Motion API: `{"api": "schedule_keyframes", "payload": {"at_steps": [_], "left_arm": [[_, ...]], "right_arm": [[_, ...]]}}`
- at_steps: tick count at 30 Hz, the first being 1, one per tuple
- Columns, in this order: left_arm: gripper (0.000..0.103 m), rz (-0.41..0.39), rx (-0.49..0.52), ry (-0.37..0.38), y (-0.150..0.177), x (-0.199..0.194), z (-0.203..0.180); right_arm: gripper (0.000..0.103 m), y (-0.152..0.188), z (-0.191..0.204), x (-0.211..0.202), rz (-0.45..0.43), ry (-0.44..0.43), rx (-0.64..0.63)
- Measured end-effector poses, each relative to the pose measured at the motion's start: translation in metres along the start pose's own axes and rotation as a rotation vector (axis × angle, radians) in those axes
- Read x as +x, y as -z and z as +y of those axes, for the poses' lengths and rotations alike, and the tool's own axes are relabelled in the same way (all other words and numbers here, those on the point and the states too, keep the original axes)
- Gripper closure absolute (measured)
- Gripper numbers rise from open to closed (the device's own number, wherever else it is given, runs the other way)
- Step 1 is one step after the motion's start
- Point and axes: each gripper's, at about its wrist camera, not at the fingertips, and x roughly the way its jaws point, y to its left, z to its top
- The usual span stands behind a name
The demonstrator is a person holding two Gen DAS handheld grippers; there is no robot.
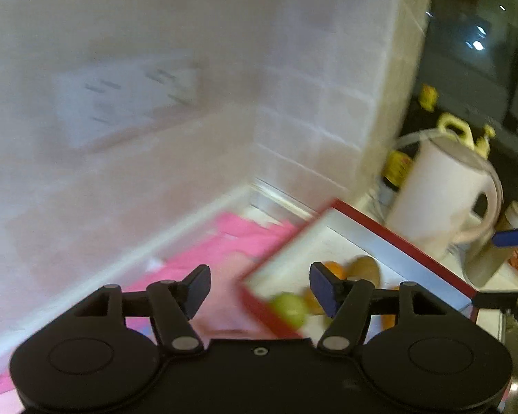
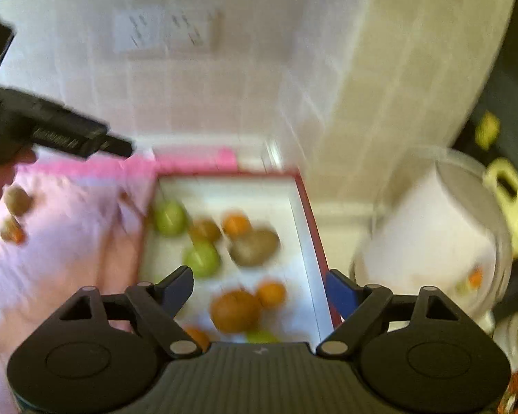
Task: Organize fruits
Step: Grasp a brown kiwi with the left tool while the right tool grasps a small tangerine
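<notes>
over the red-rimmed tray (image 2: 305, 207) hangs the right gripper (image 2: 260, 293), its two blue-tipped fingers (image 2: 176, 288) spread wide with nothing between them, one to either side of the tray's near end. on the tray's white floor lie the fruits, all blurred: two green apples (image 2: 170, 217), a few small oranges (image 2: 236, 224), a larger orange-brown fruit (image 2: 236, 310) near the gripper, and a brownish pear-like fruit (image 2: 255, 245) toward the middle. left of the tray is a pink cloth (image 2: 69, 227) with a couple of small brown and orange pieces (image 2: 16, 201) on it, and the left gripper's dark body reaches in above that cloth. from the left wrist view, the left gripper (image 1: 259, 289) is likewise parted and empty, held over the edge where the pink cloth meets the tray's corner. a white kettle (image 1: 438, 193) stands just right of the tray, with yellow-capped bottles (image 1: 456, 131) behind it against a tiled wall (image 1: 155, 69).
</notes>
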Motion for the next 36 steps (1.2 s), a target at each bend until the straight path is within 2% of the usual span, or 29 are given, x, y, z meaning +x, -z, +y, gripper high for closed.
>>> {"api": "schedule_keyframes", "payload": {"at_steps": [3, 7, 9, 13, 17, 21, 25, 30, 36], "left_arm": [[0.025, -0.055, -0.066, -0.070, 0.002, -0.055, 0.041], [0.025, -0.102, -0.141, -0.168, 0.018, -0.123, 0.095], [0.025, -0.105, -0.174, -0.226, 0.031, -0.146, 0.117], [0.025, -0.071, -0.264, -0.266, 0.066, -0.171, 0.156], [0.025, -0.021, -0.352, -0.264, 0.104, -0.170, 0.181], [0.025, 0.025, -0.419, -0.194, 0.134, -0.155, 0.193], [0.025, 0.090, -0.438, -0.144, 0.154, -0.130, 0.193], [0.025, 0.176, -0.429, -0.075, 0.172, -0.094, 0.189], [0.030, 0.257, -0.423, -0.025, 0.182, -0.054, 0.184]], "right_arm": [[0.008, -0.021, 0.025, -0.014, -0.092, -0.027, -0.028], [0.007, -0.046, 0.060, -0.021, -0.169, -0.120, -0.045], [0.007, -0.057, 0.078, -0.020, -0.185, -0.183, -0.055], [0.007, -0.069, 0.121, -0.009, -0.180, -0.242, -0.079], [0.007, -0.075, 0.158, 0.000, -0.150, -0.292, -0.108], [0.007, -0.074, 0.180, 0.009, -0.122, -0.306, -0.135], [0.007, -0.064, 0.193, 0.019, -0.088, -0.338, -0.140], [0.007, -0.048, 0.203, 0.032, -0.034, -0.336, -0.140], [0.007, -0.028, 0.196, 0.044, 0.002, -0.321, -0.060]]}}
